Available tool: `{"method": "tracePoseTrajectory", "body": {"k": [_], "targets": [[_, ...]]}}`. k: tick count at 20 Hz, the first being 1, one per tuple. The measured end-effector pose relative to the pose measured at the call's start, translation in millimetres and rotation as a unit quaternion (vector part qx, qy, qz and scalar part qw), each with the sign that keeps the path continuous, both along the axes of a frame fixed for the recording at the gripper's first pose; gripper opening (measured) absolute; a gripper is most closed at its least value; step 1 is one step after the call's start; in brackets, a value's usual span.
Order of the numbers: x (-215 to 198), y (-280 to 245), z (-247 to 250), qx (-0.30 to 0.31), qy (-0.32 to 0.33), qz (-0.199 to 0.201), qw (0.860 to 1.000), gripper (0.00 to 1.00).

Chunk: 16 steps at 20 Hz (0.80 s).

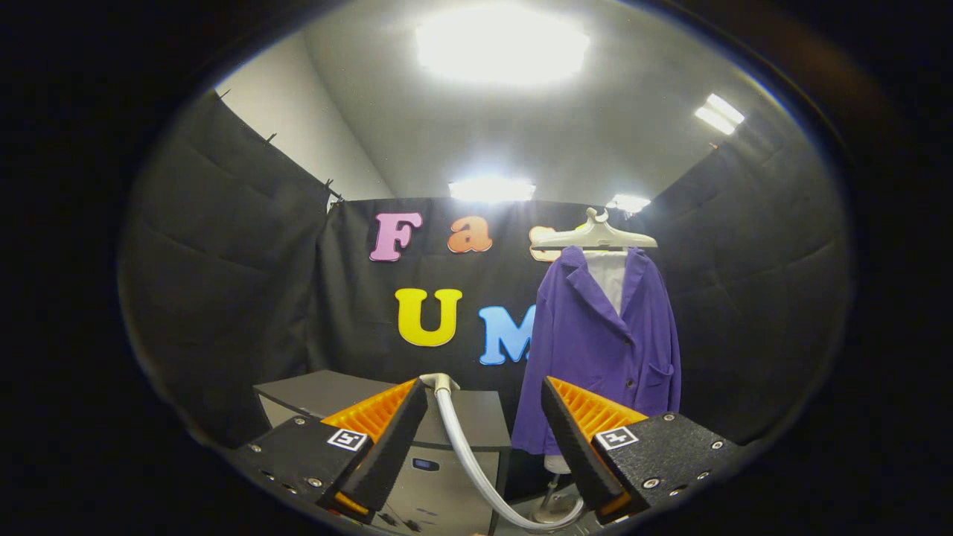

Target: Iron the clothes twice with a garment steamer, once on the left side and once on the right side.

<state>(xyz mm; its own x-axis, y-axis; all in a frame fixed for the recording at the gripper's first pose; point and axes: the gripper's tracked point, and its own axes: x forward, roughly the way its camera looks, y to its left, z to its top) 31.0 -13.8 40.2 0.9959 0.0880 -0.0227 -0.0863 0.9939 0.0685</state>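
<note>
A purple jacket (603, 342) over a white shirt hangs on a pale hanger (595, 237) on a stand, beyond my right finger. The steamer's pale hose (469, 454) rises between my fingers to a nozzle end (439, 382) at the top of a grey cabinet (447, 417). My gripper (484, 432) is open, its black and orange fingers (387, 439) wide apart, with the hose passing through the gap untouched. The steamer head itself is hidden below.
The grey cabinet stands just ahead, left of the jacket. The stand's round base (555, 510) sits on the floor under the jacket. Black cloth walls close the booth on three sides.
</note>
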Motion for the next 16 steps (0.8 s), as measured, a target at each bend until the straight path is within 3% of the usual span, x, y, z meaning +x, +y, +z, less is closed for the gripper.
{"method": "tracePoseTrajectory", "body": {"k": [4,8,11,16], "targets": [[25,3,25,-0.018,-0.004,-0.005,1.0,0.95],[59,16,47,0.002,0.001,-0.009,1.0,0.94],[91,35,50,0.019,0.026,-0.004,0.999,0.95],[149,46,42,0.011,0.078,-0.03,0.996,0.95]]}}
